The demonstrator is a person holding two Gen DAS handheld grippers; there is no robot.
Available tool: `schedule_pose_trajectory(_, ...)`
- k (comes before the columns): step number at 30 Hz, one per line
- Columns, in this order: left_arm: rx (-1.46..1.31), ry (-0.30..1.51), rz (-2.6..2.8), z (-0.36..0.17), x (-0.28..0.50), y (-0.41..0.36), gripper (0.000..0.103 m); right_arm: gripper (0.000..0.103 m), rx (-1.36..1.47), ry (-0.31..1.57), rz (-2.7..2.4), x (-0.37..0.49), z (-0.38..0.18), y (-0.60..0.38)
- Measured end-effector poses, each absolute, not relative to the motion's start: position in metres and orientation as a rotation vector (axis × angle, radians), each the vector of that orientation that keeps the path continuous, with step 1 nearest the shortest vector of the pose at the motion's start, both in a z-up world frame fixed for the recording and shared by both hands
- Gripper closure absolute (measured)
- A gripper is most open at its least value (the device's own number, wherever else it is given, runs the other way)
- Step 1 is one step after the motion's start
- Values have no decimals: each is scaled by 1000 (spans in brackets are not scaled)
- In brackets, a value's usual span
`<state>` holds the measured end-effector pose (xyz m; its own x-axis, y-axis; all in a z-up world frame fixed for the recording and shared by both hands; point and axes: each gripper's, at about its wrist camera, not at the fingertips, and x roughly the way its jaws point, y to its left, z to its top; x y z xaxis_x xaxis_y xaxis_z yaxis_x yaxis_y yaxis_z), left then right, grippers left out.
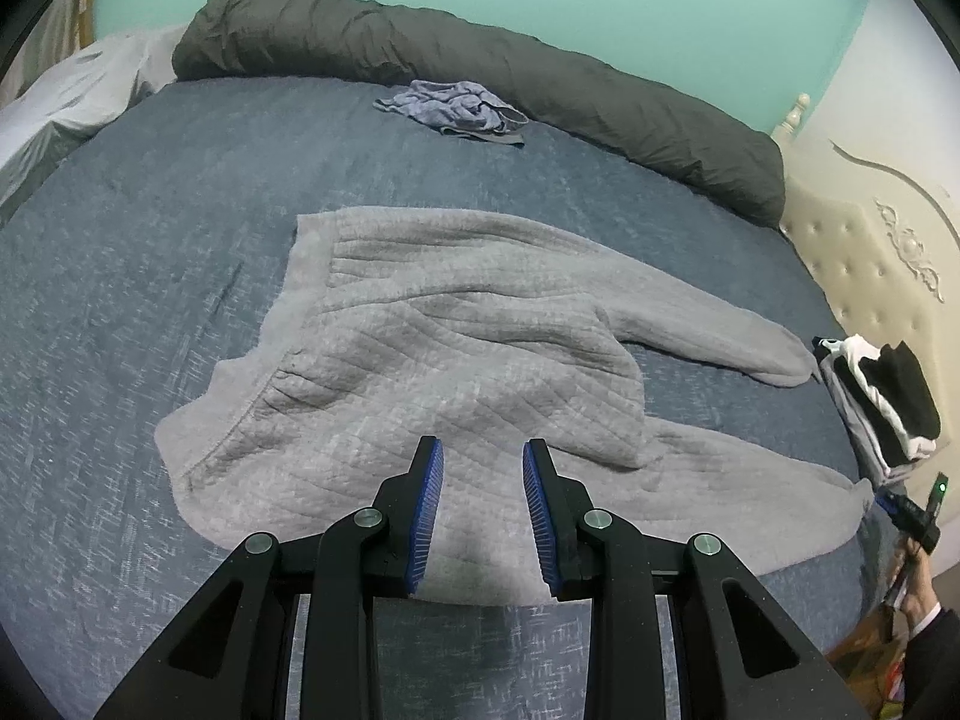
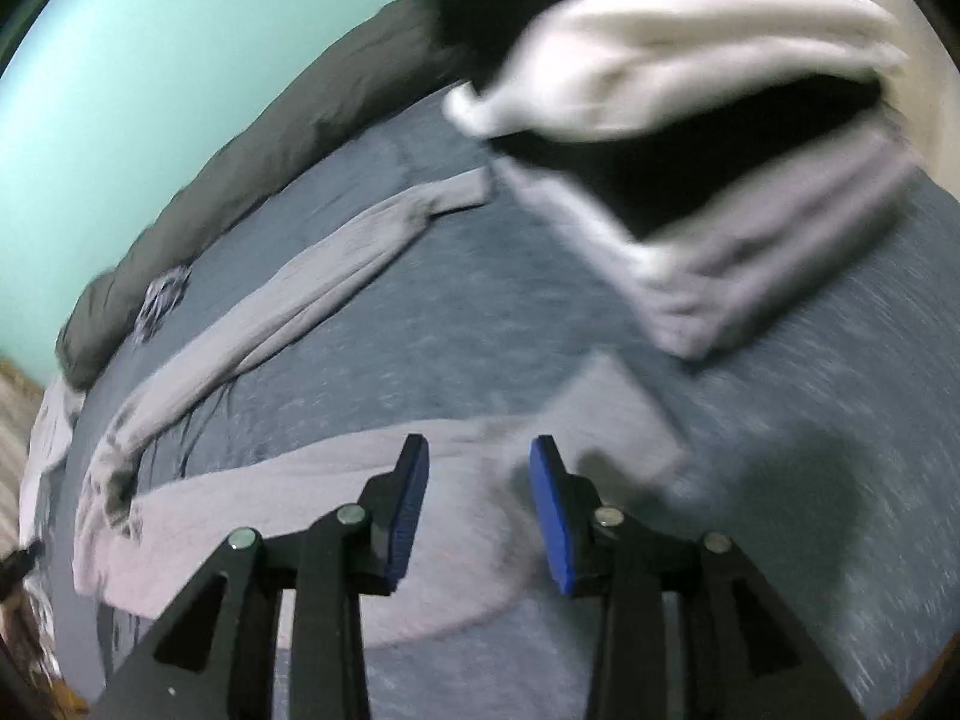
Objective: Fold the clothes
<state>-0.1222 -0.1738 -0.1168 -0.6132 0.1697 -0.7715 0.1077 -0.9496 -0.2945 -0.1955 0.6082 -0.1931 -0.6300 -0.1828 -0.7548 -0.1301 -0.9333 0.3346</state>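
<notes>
I use the grey sweatpants (image 1: 432,348) as my landmark. They lie flat on the blue bedcover (image 1: 150,300), in the middle of the bed. The waistband is on the left side in my left wrist view and both legs run away to the right, toward the cream headboard (image 1: 870,252). So the long axis goes across the bed from left to right, and the far leg ends just beside a stack of folded clothes (image 1: 888,408).

Around the sweatpants I see much open cover: a wide free band to the left of the waistband, and another one behind them, up to the dark rolled duvet (image 1: 480,72) along the wall. A small crumpled blue garment (image 1: 456,108) lies behind the sweatpants, near the duvet and well apart from them. The near edge of the bed is below the sweatpants, close to my grippers.

My left gripper (image 1: 483,468) hangs over the near hem of the sweatpants with its jaws a little apart, and I see no cloth pinched between the blue pads.

My right gripper (image 2: 477,468) is above the end of the near leg, which lies under it. Its jaws stand moderately apart and hold nothing. The right wrist view is blurred, so finer details there I cannot tell.
</notes>
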Motion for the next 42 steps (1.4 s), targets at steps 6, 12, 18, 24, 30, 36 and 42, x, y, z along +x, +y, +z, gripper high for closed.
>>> schedule_pose_trajectory(6, -1368, -504, 2737, -127, -127, -172, 73, 67, 1503, -390, -2678, -232, -222, 571)
schedule_pose_trajectory(12, -1402, -541, 2717, -159, -141, -178, 73, 67, 1419, -361, -2659, -256, -201, 529)
schedule_pose_trajectory(18, -1408, -573, 2713, -189, -157, -182, 72, 67, 1367, -248, -2480, -301, -185, 424)
schedule_pose_trajectory(24, -1361, -577, 2746, -203, -174, -190, 72, 66, 1373, -313, -2304, -333, -205, 317)
schedule_pose_trajectory(30, -1308, -603, 2786, -211, -183, -210, 72, 64, 1387, -300, -2184, -345, -225, 226)
schedule_pose_trajectory(36, -1302, -582, 2773, -224, -186, -214, 72, 54, 1416, -365, -2180, -370, -243, 177)
schedule_pose_trajectory(42, -1274, -618, 2775, -222, -178, -231, 72, 53, 1458, -497, -2187, -388, -258, 159)
